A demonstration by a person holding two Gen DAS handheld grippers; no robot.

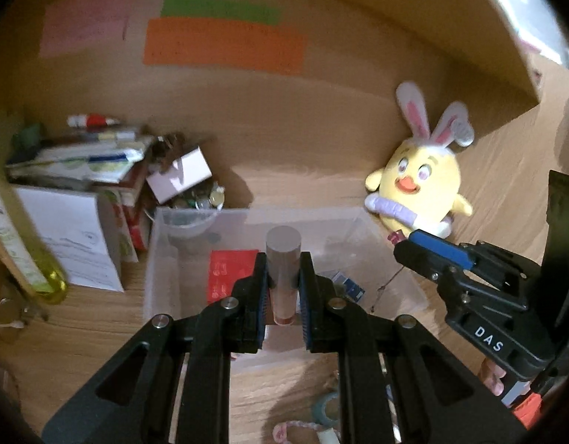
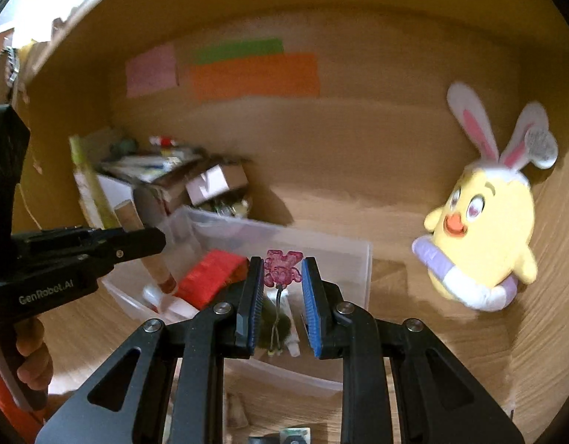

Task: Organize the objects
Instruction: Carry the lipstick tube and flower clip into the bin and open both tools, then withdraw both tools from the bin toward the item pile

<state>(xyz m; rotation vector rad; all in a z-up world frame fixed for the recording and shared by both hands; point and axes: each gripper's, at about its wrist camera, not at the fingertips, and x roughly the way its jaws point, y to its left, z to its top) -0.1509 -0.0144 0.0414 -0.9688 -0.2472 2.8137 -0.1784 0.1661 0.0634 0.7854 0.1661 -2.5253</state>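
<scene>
Left claw (image 1: 282, 288) pinches a capped cosmetic tube (image 1: 283, 270) upright, long axis vertical, cap up, above the clear plastic bin (image 1: 162, 244). Right claw (image 2: 282, 296) pinches a pink translucent charm (image 2: 283, 268), its cord dangling. Best lower each inside the bin's walls before releasing, clear of the red packet (image 1: 231, 273).

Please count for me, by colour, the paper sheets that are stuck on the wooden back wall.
Pink sheet: 1
Green sheet: 1
Orange sheet: 1
Total: 3
</scene>
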